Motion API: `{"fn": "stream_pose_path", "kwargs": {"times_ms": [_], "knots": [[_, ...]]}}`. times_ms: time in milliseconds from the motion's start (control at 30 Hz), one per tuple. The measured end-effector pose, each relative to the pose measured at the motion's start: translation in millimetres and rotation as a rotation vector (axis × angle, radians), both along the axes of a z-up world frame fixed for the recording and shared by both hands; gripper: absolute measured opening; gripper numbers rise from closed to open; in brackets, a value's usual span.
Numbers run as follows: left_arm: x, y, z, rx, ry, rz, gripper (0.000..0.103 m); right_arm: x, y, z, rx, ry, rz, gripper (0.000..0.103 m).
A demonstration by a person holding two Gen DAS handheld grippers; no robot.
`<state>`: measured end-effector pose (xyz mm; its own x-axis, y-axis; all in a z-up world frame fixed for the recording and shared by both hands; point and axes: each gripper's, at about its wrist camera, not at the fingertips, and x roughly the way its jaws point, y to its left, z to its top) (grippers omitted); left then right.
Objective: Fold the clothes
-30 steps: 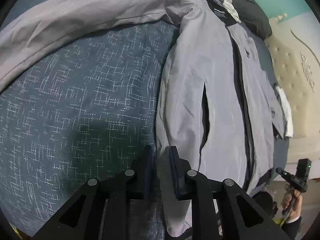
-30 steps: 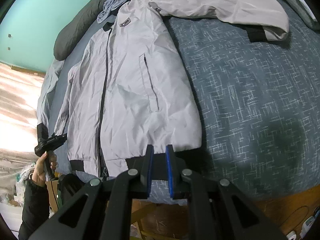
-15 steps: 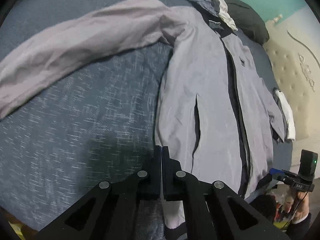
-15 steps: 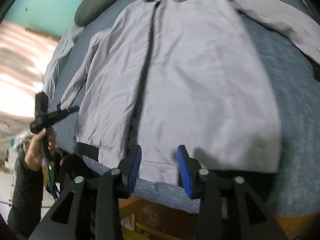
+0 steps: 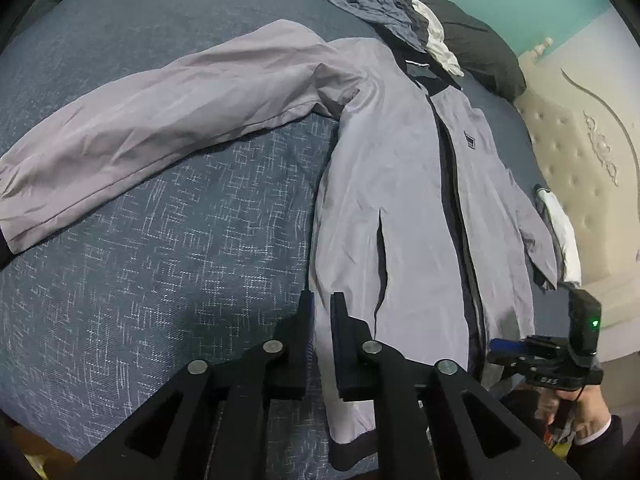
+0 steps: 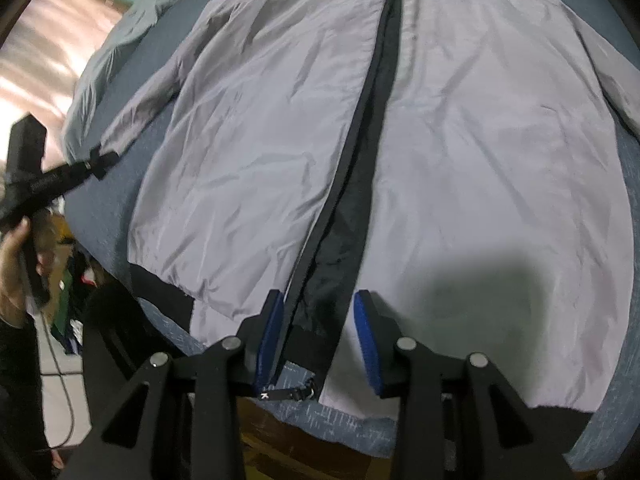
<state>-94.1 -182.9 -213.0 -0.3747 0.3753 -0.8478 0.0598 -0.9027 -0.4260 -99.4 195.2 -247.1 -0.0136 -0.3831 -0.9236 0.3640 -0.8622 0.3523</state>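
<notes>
Grey jacket (image 5: 400,208) laid front-up and unzipped on the blue patterned bedspread (image 5: 180,260); in the left wrist view the body runs down the centre-right of the frame, with one sleeve (image 5: 160,120) stretched across the upper left. In the right wrist view the jacket fills the frame, its dark open zip line (image 6: 360,160) running from top centre to bottom centre.

My left gripper (image 5: 320,320) sits at lower centre of its view with its fingers slightly parted, straddling the jacket's side edge near the hem; I cannot tell whether they touch the cloth. My right gripper (image 6: 318,336) is spread wide at lower centre of its view, its blue pads (image 6: 366,336) on either side of the zip opening above the black hem band (image 6: 308,344). Nothing is pinched.

Handling, as I judge it: the shell looks thin, light and limp, with a slight sheen that suggests slippery fabric. It should drape and slide rather than hold a crease, so a single-layer pinch may creep out of the pads. The firmer holds appear to be the ribbed hem band, the zip edge and the sleeve cuff, where the material is thicker. The loose zip pull (image 6: 288,394) at the bed's edge could snag.

A pile of other garments (image 5: 400,16) lies at the top of the left view.
</notes>
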Motion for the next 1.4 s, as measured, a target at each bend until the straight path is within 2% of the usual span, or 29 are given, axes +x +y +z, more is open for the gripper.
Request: {"fn": "stream_pose_path", "kwargs": {"times_ms": [300,433,633,767,933,1033,1100,1133,1167,1333,1400], "knots": [[2,-7,-5,-0.013,-0.01,0.002,0.01,-4,-9,-22,0.074,0.029,-0.014,0.004],[1,-7,-9,-0.013,-0.02,0.004,0.01,-4,-3,-19,0.048,0.046,-0.026,0.0],[-1,0,-7,-0.004,-0.019,-0.007,0.01,-5,-3,-5,-0.054,0.062,-0.043,0.0],[0,3,-5,-0.003,-0.016,-0.014,0.011,-4,-10,-7,0.031,0.067,0.0,0.001],[-2,2,-3,0.002,-0.014,-0.004,0.011,-7,-8,-13,0.091,0.078,-0.019,0.007],[-2,3,-1,0.005,-0.01,-0.006,0.011,-7,-11,-18,0.094,0.083,-0.018,0.015],[-2,4,-1,0.007,-0.008,-0.007,0.011,-8,-14,-20,0.096,0.086,-0.022,0.029],[-2,3,-1,0.008,-0.008,-0.007,0.011,-9,-15,-21,0.097,0.088,-0.024,0.043],[-2,3,-1,0.009,-0.008,-0.007,0.011,-10,-16,-22,0.098,0.089,-0.025,0.049],[-2,1,-4,0.014,-0.011,-0.006,0.011,-13,-23,-25,0.146,0.125,-0.006,0.046],[-1,0,-6,0.016,-0.015,-0.004,0.012,-16,-21,-27,0.163,0.126,-0.017,0.029]]}}
